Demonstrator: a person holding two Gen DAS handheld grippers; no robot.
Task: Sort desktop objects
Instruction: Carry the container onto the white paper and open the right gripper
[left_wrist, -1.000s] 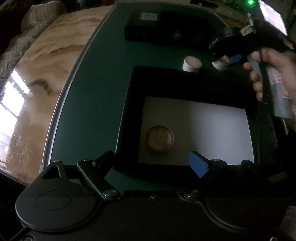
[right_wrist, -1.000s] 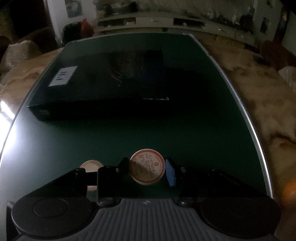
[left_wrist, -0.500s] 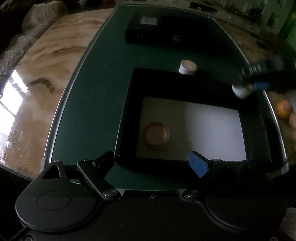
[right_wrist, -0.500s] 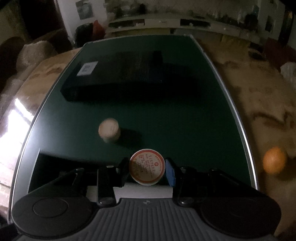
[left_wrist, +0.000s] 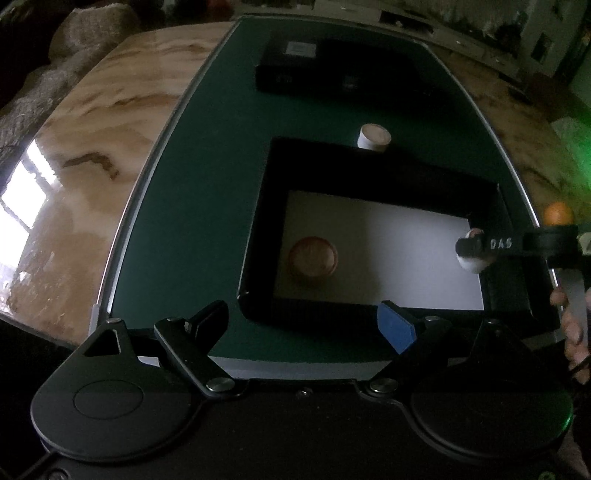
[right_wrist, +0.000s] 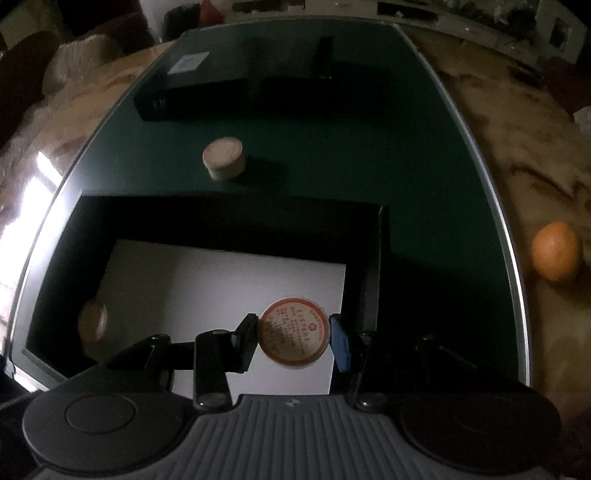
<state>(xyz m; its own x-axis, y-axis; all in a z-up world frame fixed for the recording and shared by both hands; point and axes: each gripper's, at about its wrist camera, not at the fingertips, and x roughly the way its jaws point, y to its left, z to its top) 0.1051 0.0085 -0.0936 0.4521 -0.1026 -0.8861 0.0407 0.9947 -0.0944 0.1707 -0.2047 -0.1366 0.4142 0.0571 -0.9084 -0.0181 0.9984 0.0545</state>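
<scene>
On the green-topped surface the right tool, clamped on a small labelled jar, hovers over the open black box for dropping, while the left tool hangs apart, empty.

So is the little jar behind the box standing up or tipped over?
Standing up. The jar sits on the green mat with its round flat top facing upward, just beyond the box's far wall, not inside it.

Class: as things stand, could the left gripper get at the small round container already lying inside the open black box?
Probably yes. The left gripper has open, empty jaws, the container lies just ahead, and the box is uncovered with nothing between.
</scene>
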